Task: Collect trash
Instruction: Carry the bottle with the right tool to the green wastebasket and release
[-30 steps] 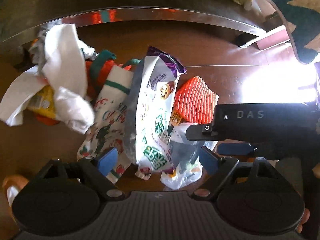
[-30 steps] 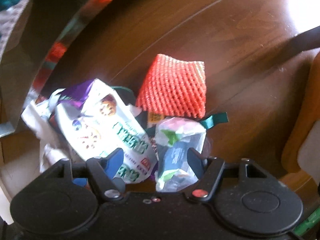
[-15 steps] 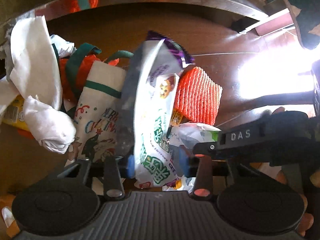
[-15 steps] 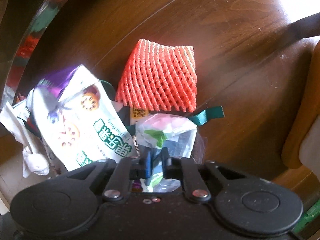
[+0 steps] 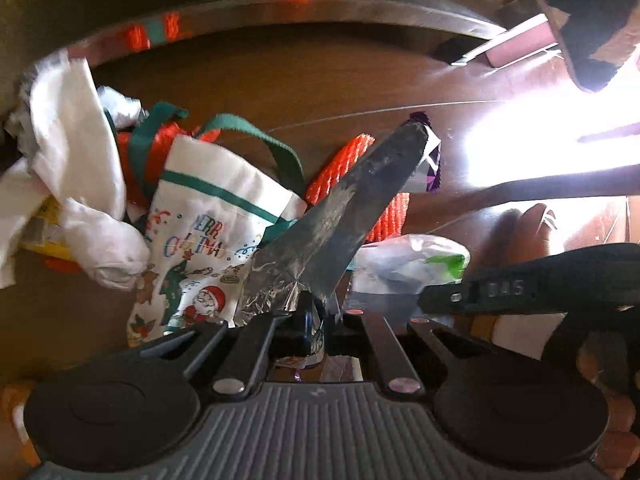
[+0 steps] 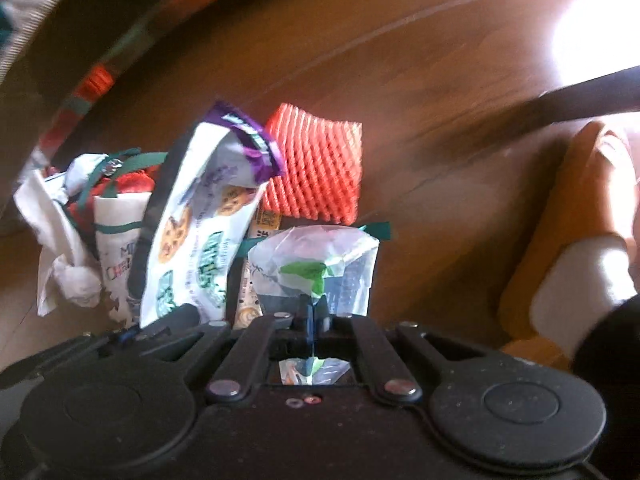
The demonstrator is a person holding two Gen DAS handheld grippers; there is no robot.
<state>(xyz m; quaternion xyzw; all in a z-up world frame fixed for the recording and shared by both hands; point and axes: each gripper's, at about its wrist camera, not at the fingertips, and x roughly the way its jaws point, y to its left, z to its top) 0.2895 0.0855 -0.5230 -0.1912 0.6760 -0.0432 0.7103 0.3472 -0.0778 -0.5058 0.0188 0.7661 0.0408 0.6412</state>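
Trash lies piled on a dark wooden table [image 5: 320, 80]. My left gripper [image 5: 316, 326] is shut on the bottom edge of a white and purple cookie wrapper [image 5: 332, 224], whose silver inside faces the left wrist camera; the same cookie wrapper [image 6: 200, 232] stands tilted up in the right wrist view. My right gripper [image 6: 312, 320] is shut on a small clear plastic wrapper [image 6: 320, 268] with a green patch, held off the table; that clear wrapper [image 5: 404, 260] shows right of the cookie wrapper. An orange foam net [image 6: 316, 168] lies behind both.
A Christmas-print cloth bag [image 5: 208, 232] with green straps and crumpled white tissue [image 5: 72, 168] lie at the left of the pile. A yellow packet [image 5: 44, 232] peeks from under the tissue. The table's metal rim [image 5: 280, 8] curves behind. A wooden chair [image 6: 568, 240] stands at the right.
Both grippers went from wide open to shut, the left on the cookie wrapper, the right on the clear wrapper. The cookie wrapper has tipped up and the right gripper has risen with its wrapper.
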